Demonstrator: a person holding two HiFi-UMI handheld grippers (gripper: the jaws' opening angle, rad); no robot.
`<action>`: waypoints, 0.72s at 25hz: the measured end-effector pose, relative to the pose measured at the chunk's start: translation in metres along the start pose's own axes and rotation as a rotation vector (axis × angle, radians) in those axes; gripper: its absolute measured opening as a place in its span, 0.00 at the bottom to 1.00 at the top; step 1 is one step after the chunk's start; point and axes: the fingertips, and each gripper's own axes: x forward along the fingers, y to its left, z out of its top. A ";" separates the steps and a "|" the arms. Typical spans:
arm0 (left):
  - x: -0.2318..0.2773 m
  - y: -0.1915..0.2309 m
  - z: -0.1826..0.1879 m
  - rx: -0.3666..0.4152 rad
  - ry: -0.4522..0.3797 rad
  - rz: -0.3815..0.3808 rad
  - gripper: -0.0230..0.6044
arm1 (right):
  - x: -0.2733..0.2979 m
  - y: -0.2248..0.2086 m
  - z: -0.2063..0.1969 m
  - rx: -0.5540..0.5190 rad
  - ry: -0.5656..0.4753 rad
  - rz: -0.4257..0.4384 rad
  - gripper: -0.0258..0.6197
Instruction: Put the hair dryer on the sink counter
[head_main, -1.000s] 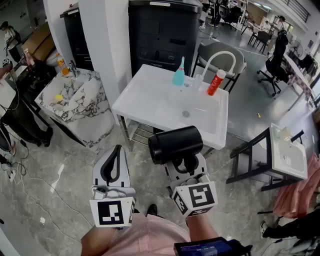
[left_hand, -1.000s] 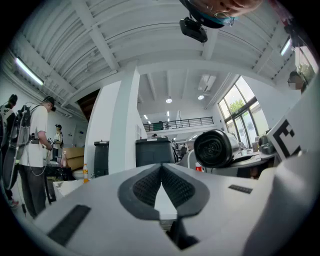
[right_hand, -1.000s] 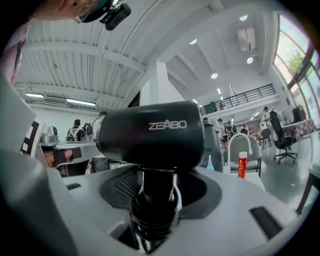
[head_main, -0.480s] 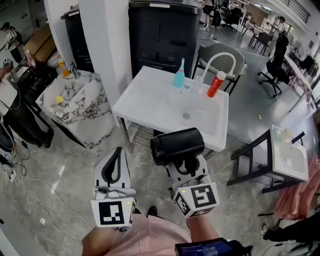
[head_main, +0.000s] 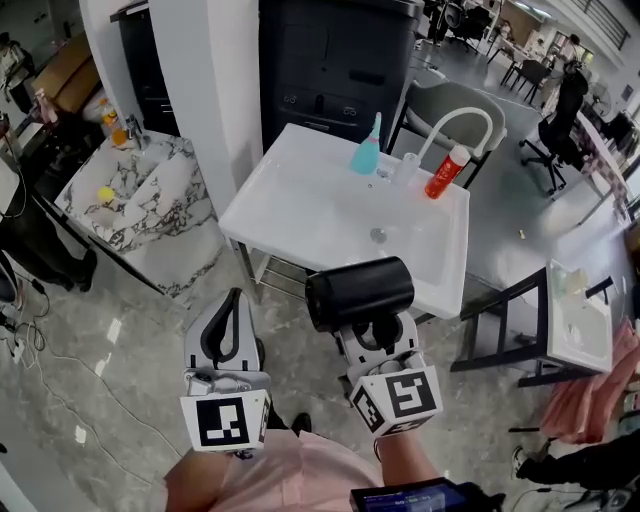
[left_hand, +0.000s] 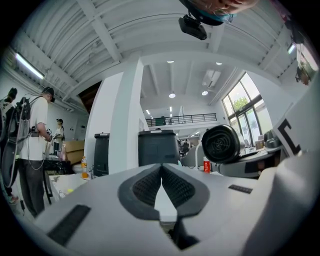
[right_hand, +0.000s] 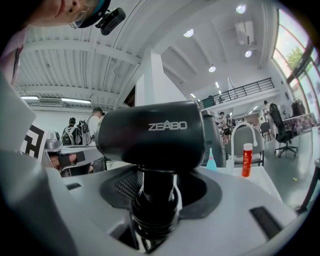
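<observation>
A black hair dryer (head_main: 358, 292) stands upright in my right gripper (head_main: 372, 330), whose jaws are shut on its handle (right_hand: 156, 200). Its barrel (right_hand: 152, 131) lies crosswise above the jaws. In the head view the dryer hangs just short of the front edge of the white sink counter (head_main: 290, 205). My left gripper (head_main: 222, 330) is held lower left of it, shut with nothing between its fingers (left_hand: 161, 185). The dryer's round grille (left_hand: 220, 144) shows at the right of the left gripper view.
On the sink's far edge stand a teal bottle (head_main: 365, 152), a red bottle (head_main: 445, 172) and a white arched faucet (head_main: 455, 125). A marble-patterned sink (head_main: 140, 195) stands left, a white pillar (head_main: 215, 70) behind. A black-framed stand with a white basin (head_main: 575, 320) is right.
The view has shifted slightly, so the white sink sits a little nearer and more centred. The dryer stays in the right gripper. The left gripper has barely moved.
</observation>
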 end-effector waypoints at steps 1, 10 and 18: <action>0.011 0.004 -0.003 0.001 0.005 -0.004 0.05 | 0.009 -0.002 -0.002 0.002 0.007 -0.003 0.38; 0.116 0.049 -0.015 -0.051 0.014 -0.048 0.05 | 0.107 -0.029 -0.002 0.036 0.036 -0.068 0.38; 0.203 0.095 0.003 -0.037 -0.022 -0.111 0.05 | 0.191 -0.044 0.035 0.045 0.003 -0.137 0.38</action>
